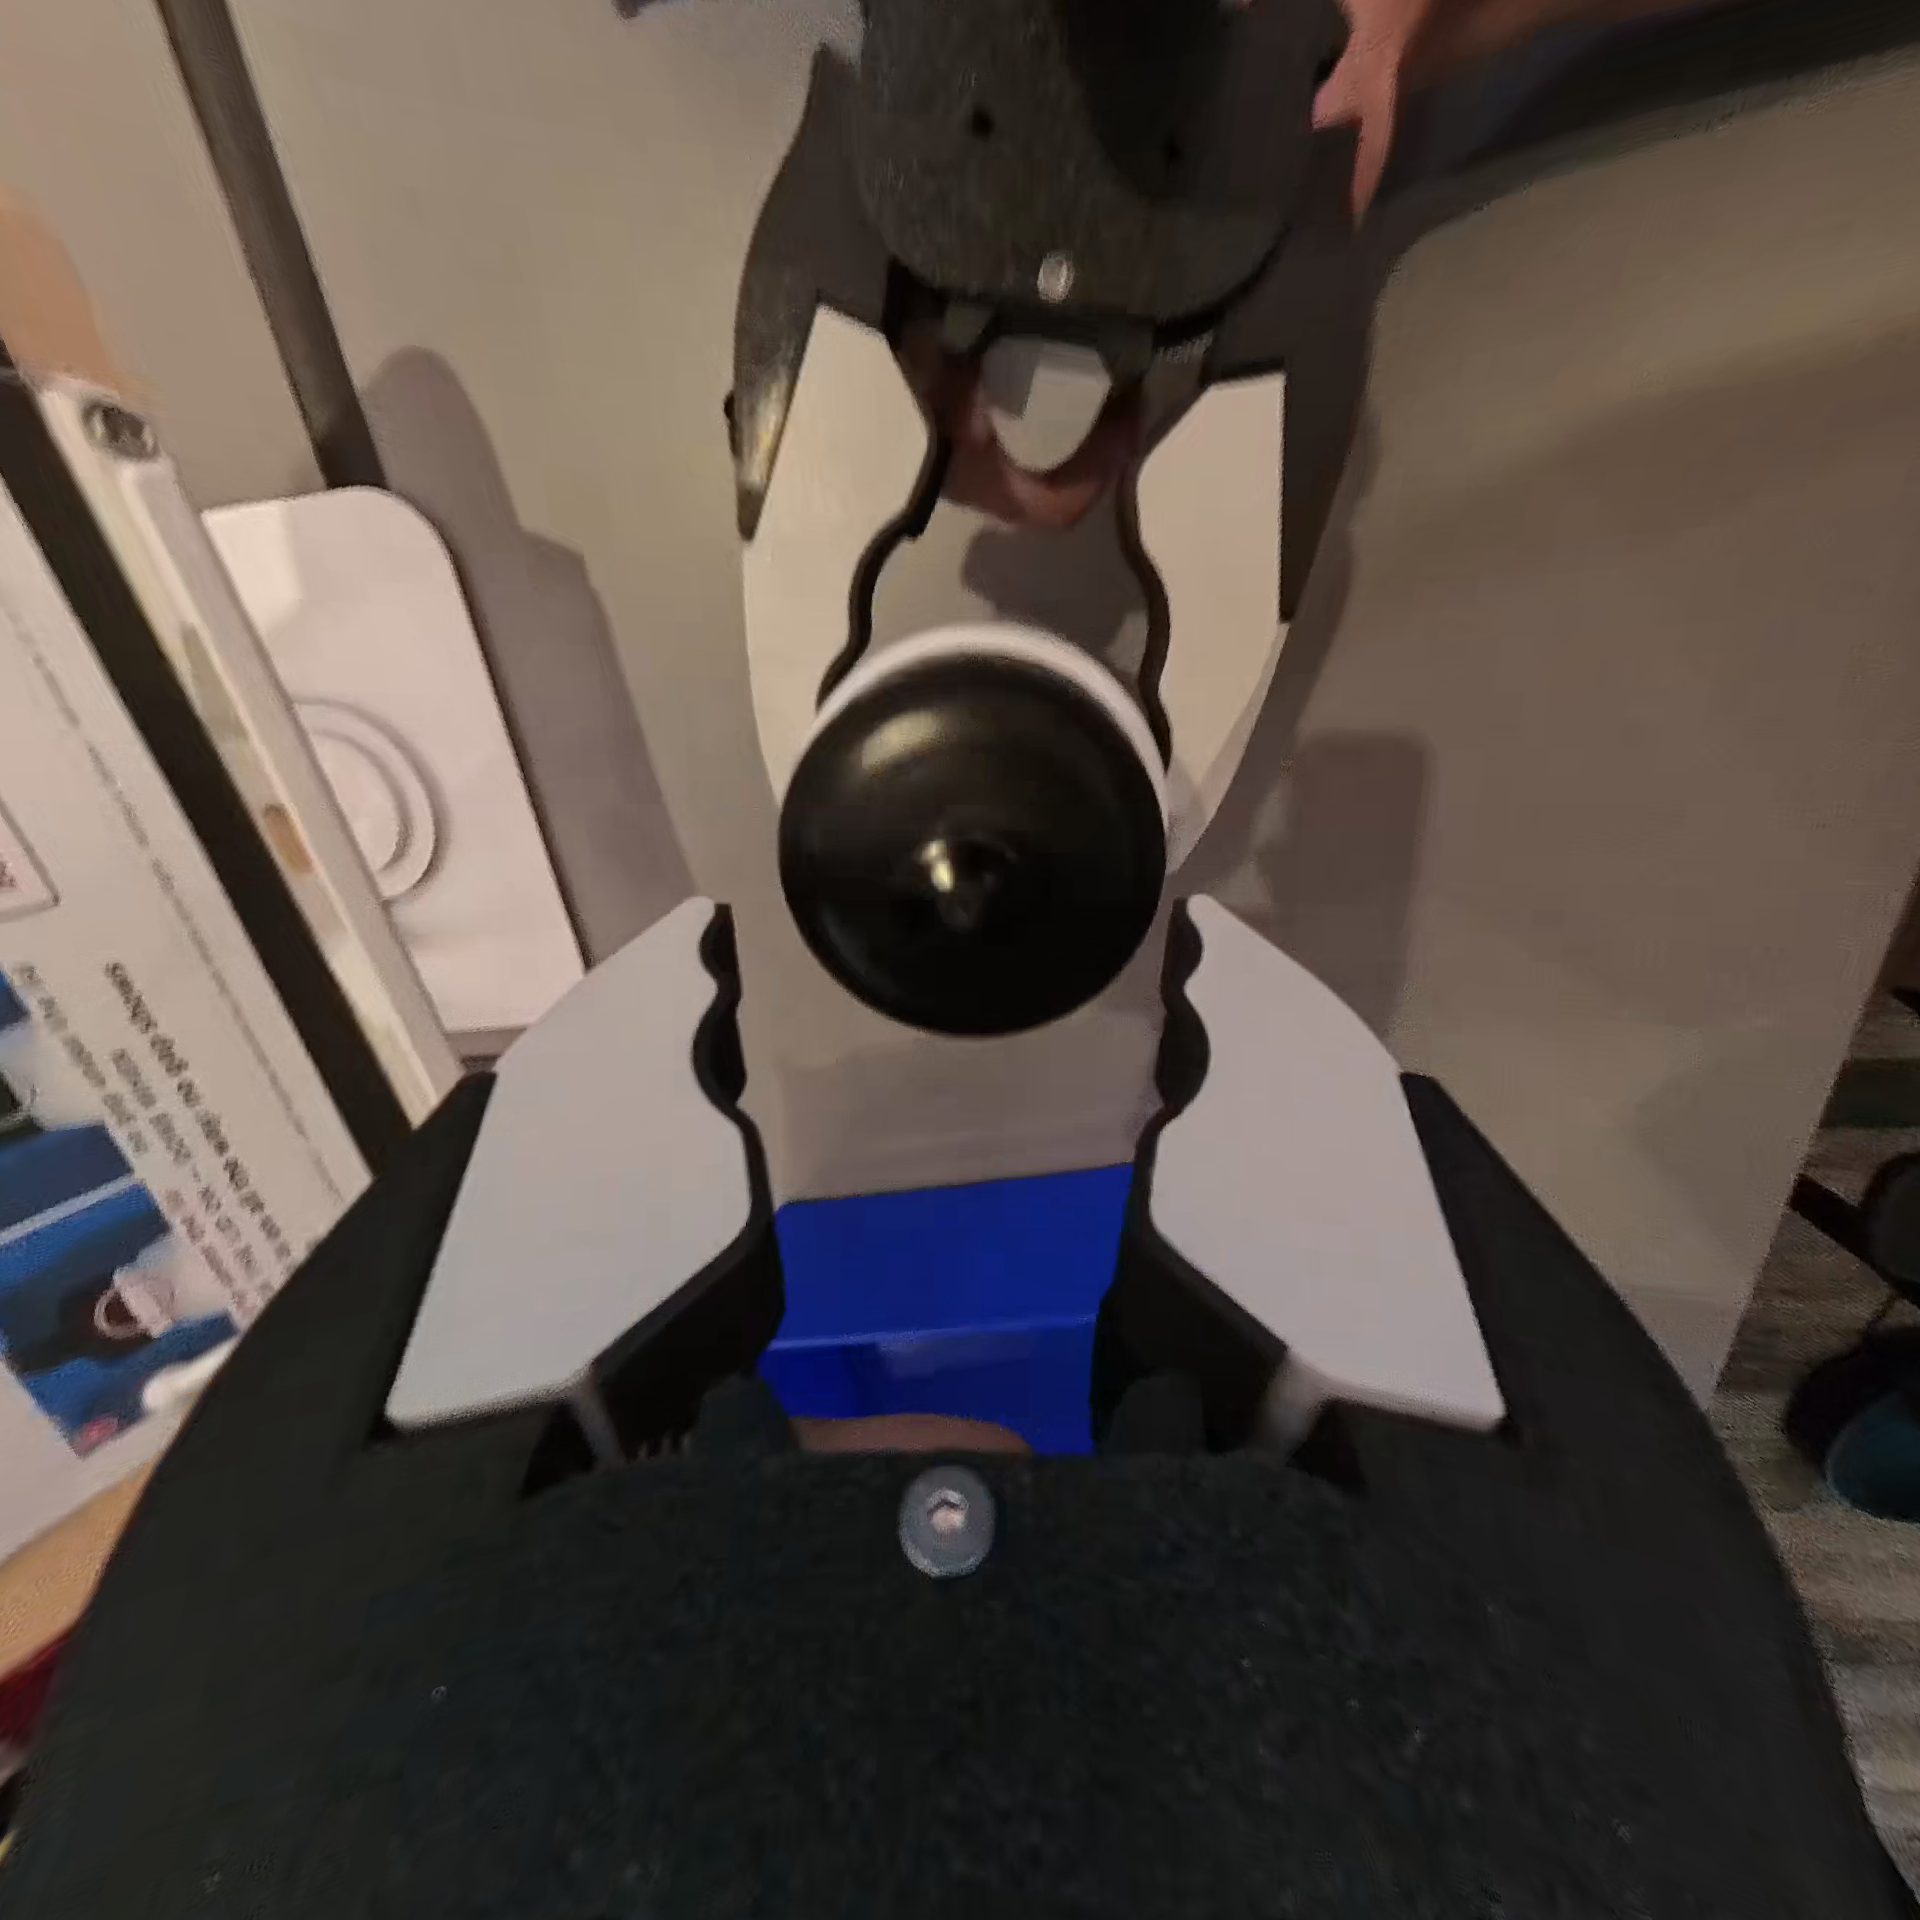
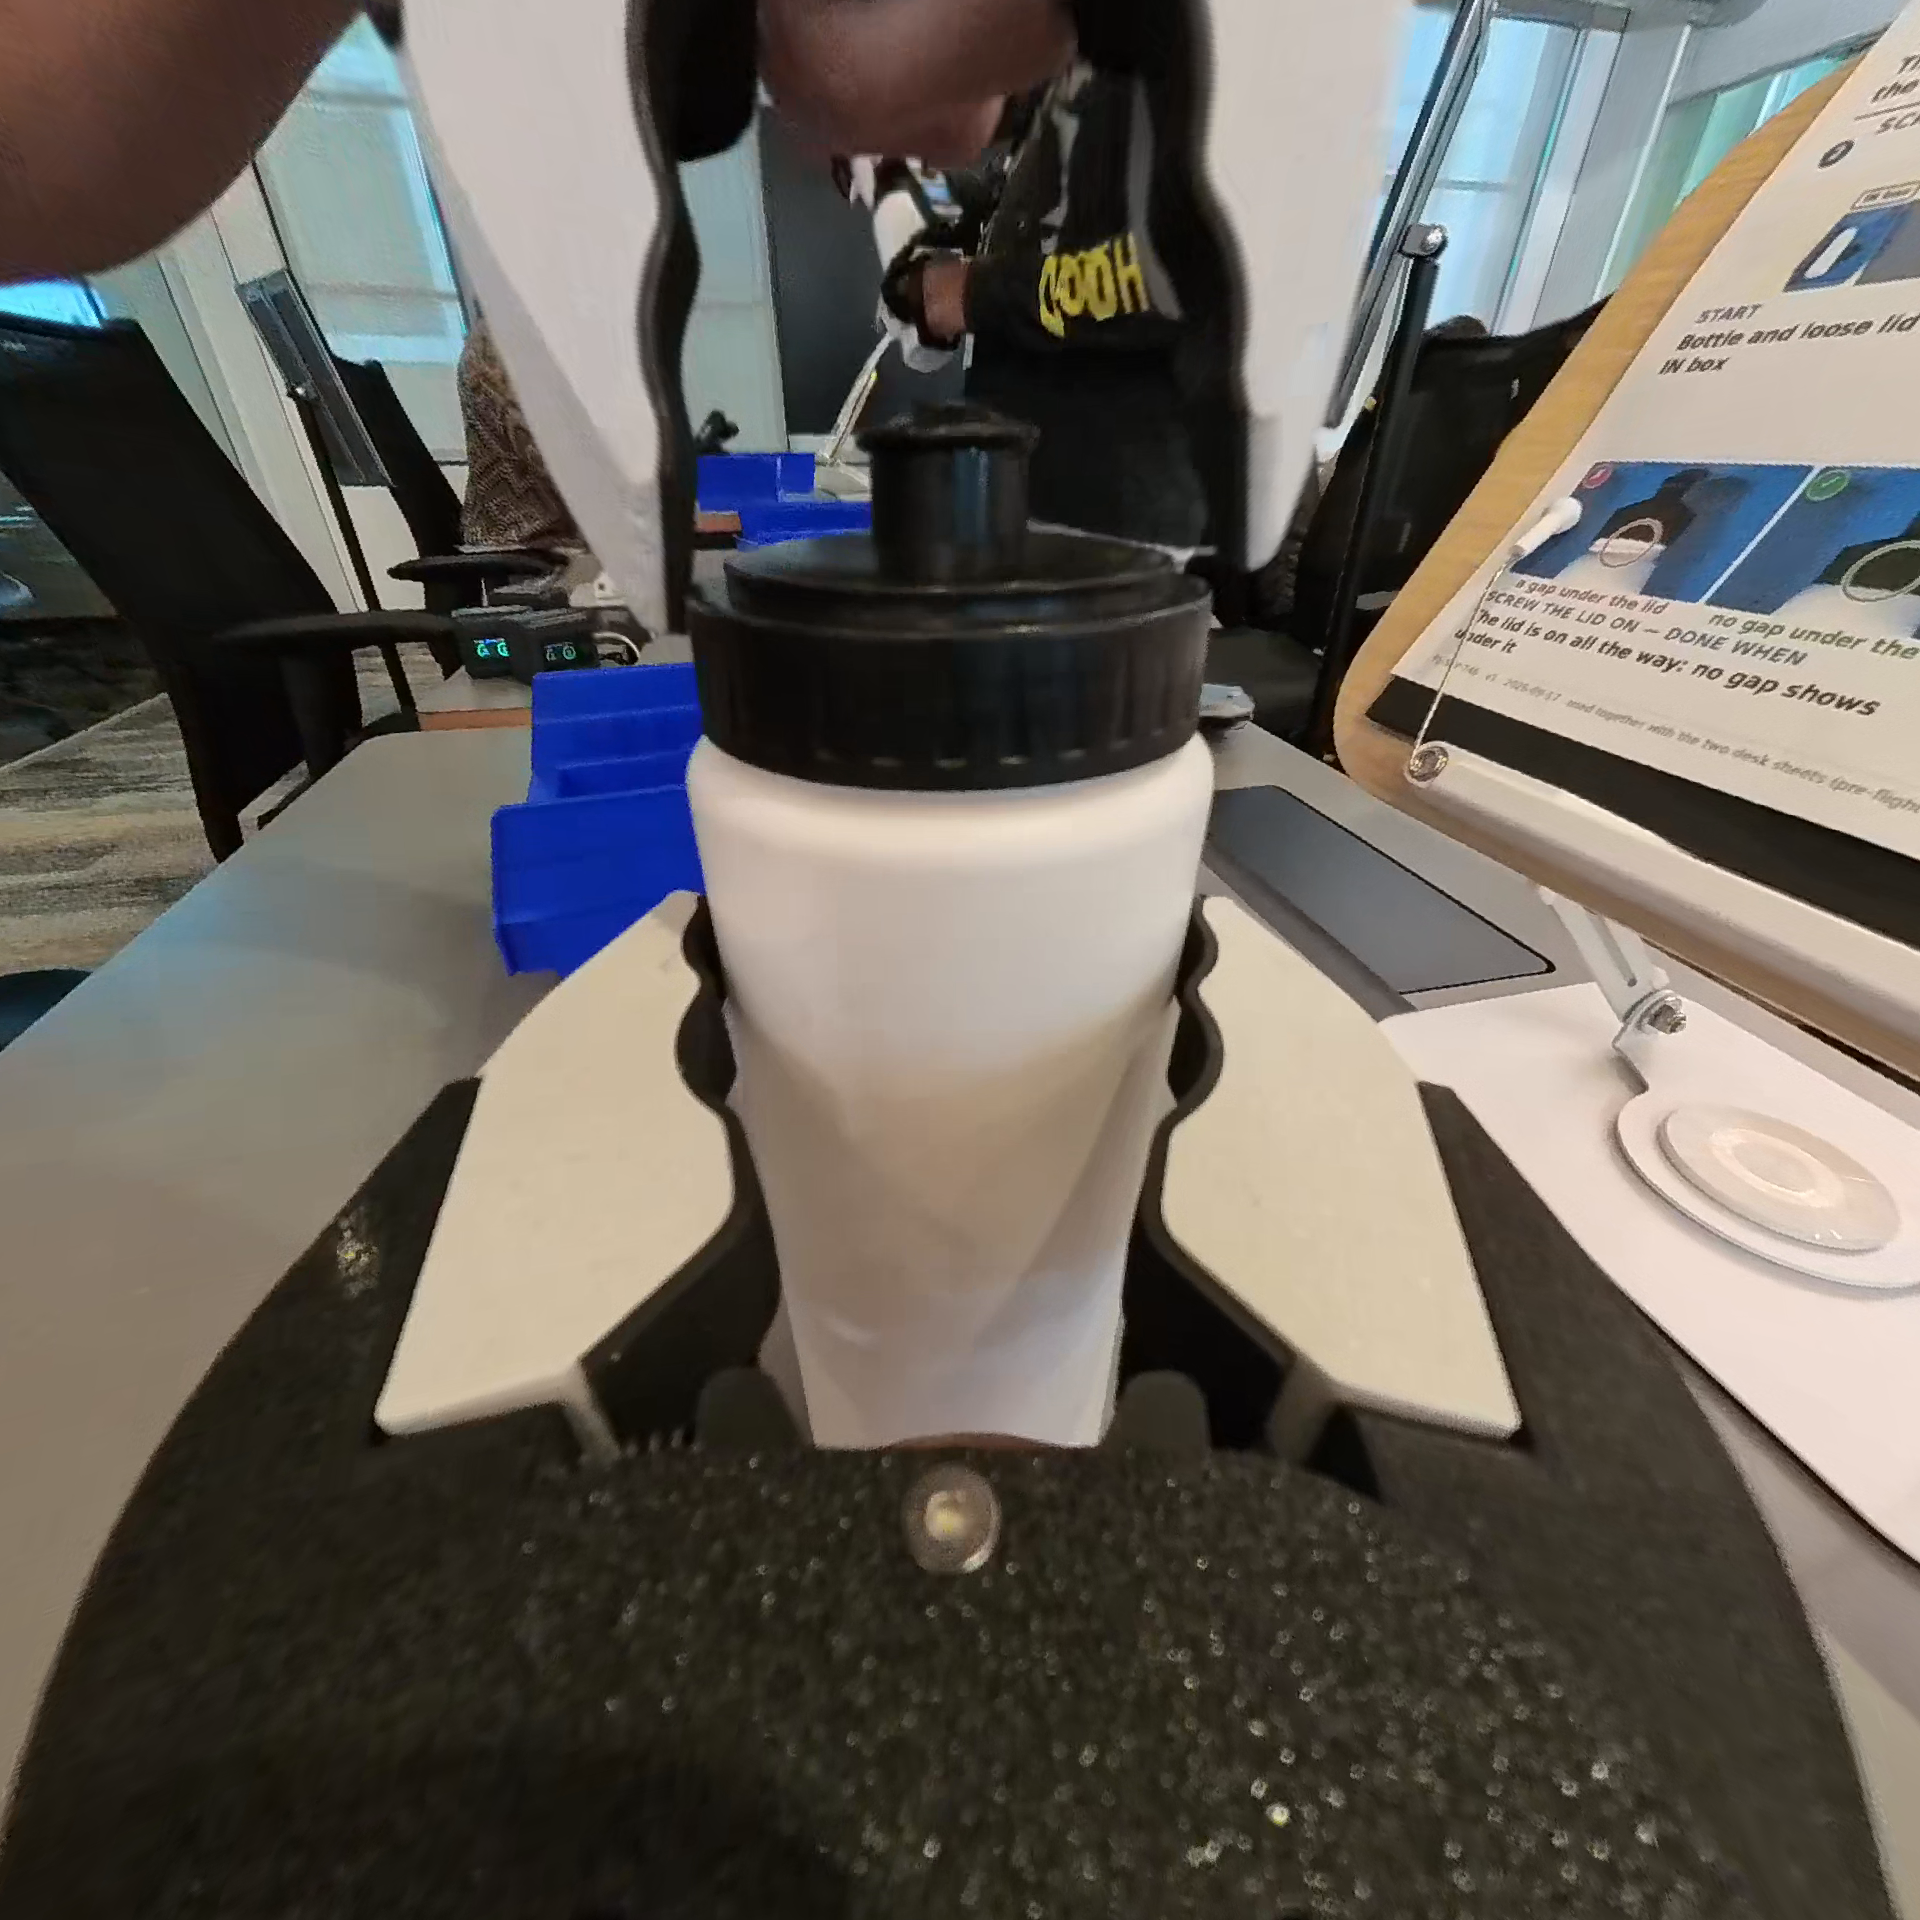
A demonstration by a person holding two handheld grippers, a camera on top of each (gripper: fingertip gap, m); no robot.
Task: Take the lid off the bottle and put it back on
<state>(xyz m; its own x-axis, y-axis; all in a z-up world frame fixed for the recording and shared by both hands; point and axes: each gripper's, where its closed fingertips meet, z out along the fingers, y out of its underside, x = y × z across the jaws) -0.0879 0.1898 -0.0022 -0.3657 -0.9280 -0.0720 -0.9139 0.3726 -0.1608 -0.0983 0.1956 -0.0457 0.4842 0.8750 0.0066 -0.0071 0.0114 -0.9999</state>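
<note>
The white bottle (image 2: 951, 1039) stands upright in the right wrist view, its long axis vertical and its black lid (image 2: 945, 665) uppermost, the spout pointing straight up. The right gripper (image 2: 945, 997) grasps the bottle around its body: both dark wavy pads (image 2: 704, 997) press against the white sides, well below the lid. The lid sits seated on the neck. In the left wrist view the bottle is seen end-on from above, so its axis runs straight toward that camera and the round black lid (image 1: 971, 852) faces the lens, with a white rim of the bottle (image 1: 987, 660) showing behind it. The left gripper (image 1: 956, 997) is spread wide, its fingertips (image 1: 717, 966) standing apart on either side of the lid without touching it. The right gripper (image 1: 997, 665) appears beyond, clasping the bottle from the opposite side. Behind the bottle a blue bin (image 2: 592, 821) rests on the grey desk (image 2: 260, 935), and an instruction sheet on a stand (image 2: 1714, 520) leans at the right.
</note>
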